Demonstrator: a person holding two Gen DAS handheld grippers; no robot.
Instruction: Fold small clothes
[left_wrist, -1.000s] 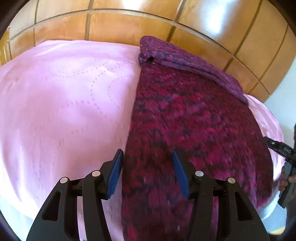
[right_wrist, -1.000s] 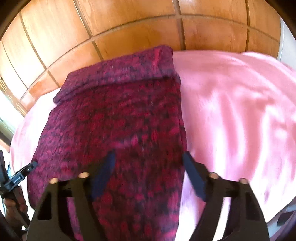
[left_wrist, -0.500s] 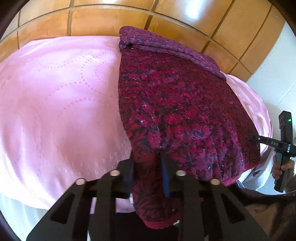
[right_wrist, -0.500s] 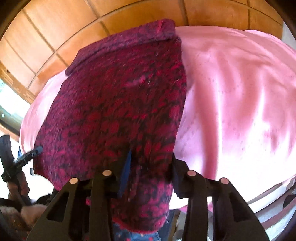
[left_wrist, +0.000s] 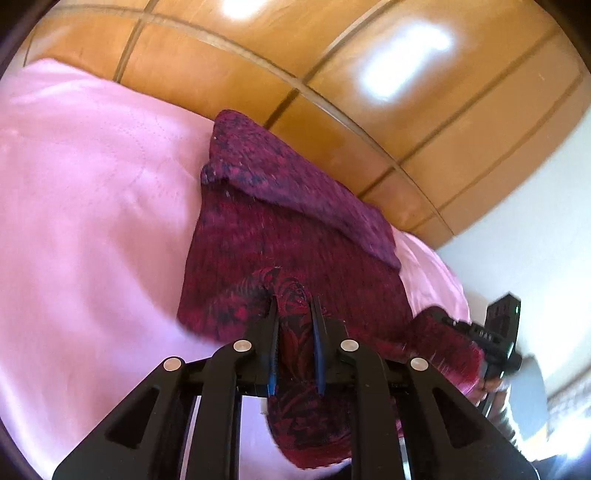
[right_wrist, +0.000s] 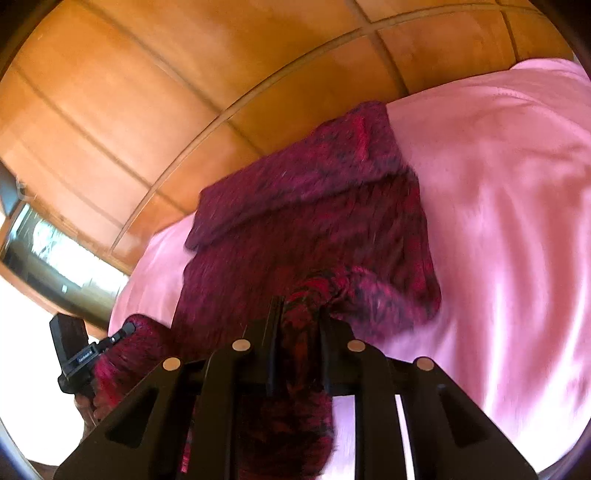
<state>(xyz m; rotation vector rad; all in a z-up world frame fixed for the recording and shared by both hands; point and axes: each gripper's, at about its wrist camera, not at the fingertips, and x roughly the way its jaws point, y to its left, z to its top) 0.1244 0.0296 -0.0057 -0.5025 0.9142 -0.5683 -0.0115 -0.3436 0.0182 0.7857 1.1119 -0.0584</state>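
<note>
A dark red and purple knitted garment lies on a pink bedcover, its far end folded over near the wooden headboard. My left gripper is shut on the garment's near left corner and holds it lifted off the bed. My right gripper is shut on the near right corner of the same garment, also lifted. The near edge hangs bunched between and below the jaws. The right gripper also shows at the right of the left wrist view.
A wooden panelled headboard runs behind the bed. A white wall stands to the right. A window or glass frame is at the left of the right wrist view. The pink bedcover spreads wide on both sides.
Both grippers closed on the garment's near edge and have lifted it up and forward. The near half now rises off the bed.
</note>
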